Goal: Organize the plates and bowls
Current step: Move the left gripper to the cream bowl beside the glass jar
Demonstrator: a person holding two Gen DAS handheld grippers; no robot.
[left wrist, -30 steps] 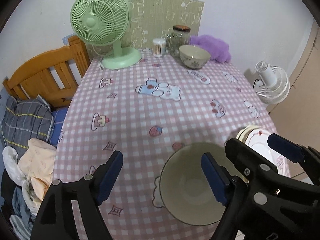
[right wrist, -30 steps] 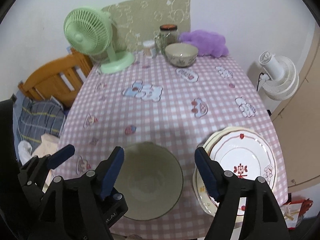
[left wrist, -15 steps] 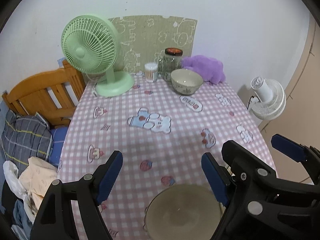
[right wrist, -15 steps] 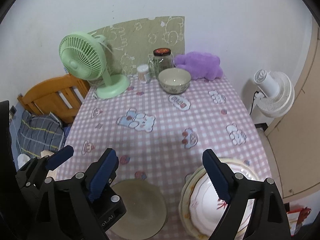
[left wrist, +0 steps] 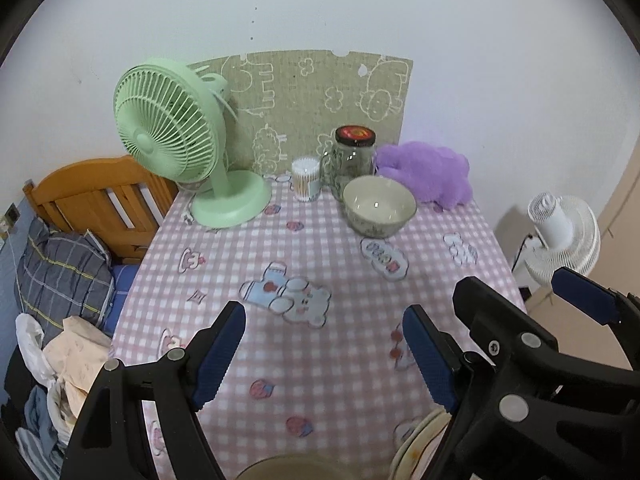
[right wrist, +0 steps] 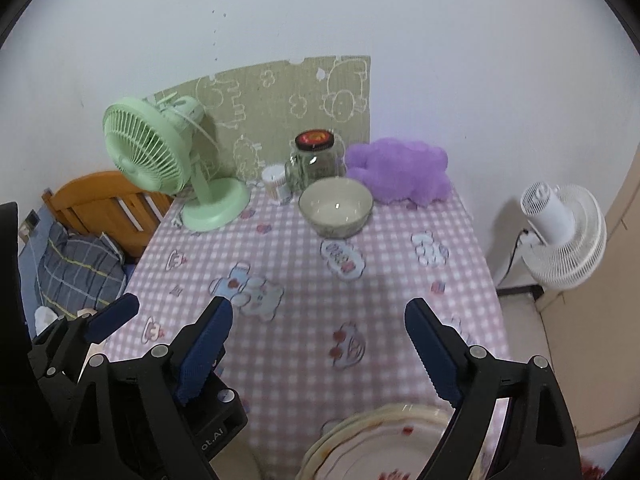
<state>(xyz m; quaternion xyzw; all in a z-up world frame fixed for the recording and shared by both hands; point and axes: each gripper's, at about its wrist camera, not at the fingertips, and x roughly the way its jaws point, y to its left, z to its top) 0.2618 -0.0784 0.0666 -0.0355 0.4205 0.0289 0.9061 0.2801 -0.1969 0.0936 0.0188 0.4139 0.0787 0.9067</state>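
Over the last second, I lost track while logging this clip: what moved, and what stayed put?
Both grippers, left and right, drew back and tilted up, so the near bowl and plates slid to the bottom edge of view. Nothing was grabbed or released; both stayed open. The far bowl, green fan and jar have not moved.

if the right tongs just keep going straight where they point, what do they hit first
Probably nothing soon: the open right tongs aim over bare checked tablecloth. Farther along that line stands the bowl near the wall, likely the first thing met, though depth is hard to judge here.
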